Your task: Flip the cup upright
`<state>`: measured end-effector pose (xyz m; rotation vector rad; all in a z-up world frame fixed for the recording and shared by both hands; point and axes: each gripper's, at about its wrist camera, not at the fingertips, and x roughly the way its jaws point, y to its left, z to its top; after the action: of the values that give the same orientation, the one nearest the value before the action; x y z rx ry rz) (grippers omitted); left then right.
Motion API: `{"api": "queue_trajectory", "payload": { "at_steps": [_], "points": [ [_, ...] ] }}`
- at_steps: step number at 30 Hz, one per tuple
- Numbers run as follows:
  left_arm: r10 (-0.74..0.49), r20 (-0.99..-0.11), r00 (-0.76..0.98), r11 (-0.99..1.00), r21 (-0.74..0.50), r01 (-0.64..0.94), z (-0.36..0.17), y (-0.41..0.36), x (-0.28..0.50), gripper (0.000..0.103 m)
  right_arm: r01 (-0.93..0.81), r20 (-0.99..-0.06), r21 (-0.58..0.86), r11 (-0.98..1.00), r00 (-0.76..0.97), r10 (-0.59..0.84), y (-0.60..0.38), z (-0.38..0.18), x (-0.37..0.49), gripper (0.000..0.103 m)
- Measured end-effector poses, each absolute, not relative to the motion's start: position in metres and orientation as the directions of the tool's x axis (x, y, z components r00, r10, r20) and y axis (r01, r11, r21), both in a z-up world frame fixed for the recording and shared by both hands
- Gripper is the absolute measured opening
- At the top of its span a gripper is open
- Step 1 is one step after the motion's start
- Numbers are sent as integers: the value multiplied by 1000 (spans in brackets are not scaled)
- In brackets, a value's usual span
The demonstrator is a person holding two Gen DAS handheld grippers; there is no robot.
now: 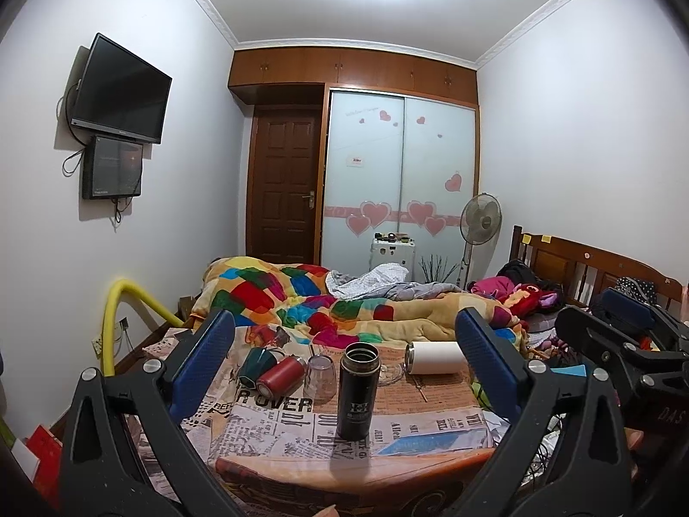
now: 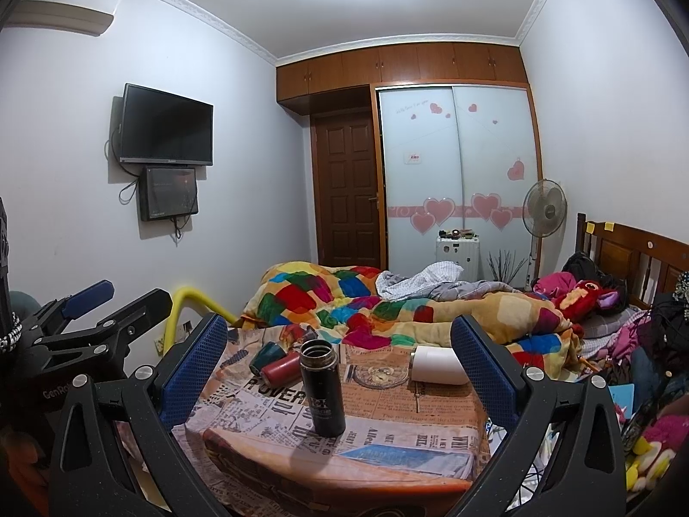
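I am looking across the table [image 1: 430, 413], and taking everything else from it. Behind it the bed [image 1: 387, 306] is lying under a patchwork blanket, and past that the wardrobe [image 1: 400, 163] with heart stickers is filling the far wall. On the left wall the TV [image 1: 120, 90] is hanging well above table level.

I am holding the left gripper [image 1: 342, 351] over the table's near edge with its blue pads spread wide, nothing between them. I am holding the right gripper [image 2: 338, 344] the same way, jaws wide apart and gripping nothing; it is showing at the right edge of the left wrist view, just beside the table.

The black flask [image 1: 358, 390] is standing upright, mouth open, near the table's front middle. The white cup [image 1: 435, 357] is lying on its side at the table's back right. The red cup [image 1: 280, 372] is lying on its side at the back left, touching the green cup [image 1: 257, 364], which is also tipped over. The clear glass [image 1: 321, 377] is standing upside down between the red cup and the flask. A flat glass dish [image 2: 381, 374] is resting on the table between the flask and the white cup.
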<state>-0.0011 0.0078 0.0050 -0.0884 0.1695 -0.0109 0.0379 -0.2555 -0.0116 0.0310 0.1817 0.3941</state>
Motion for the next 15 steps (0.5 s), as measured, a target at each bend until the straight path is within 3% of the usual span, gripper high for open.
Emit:
{"api": "queue_trajectory", "payload": {
  "at_steps": [15],
  "points": [
    [-23,-175,984,997,-81,9,-2,12,1,103,-375,-179,66,925,907,380,-257,-12,41,103]
  ]
}}
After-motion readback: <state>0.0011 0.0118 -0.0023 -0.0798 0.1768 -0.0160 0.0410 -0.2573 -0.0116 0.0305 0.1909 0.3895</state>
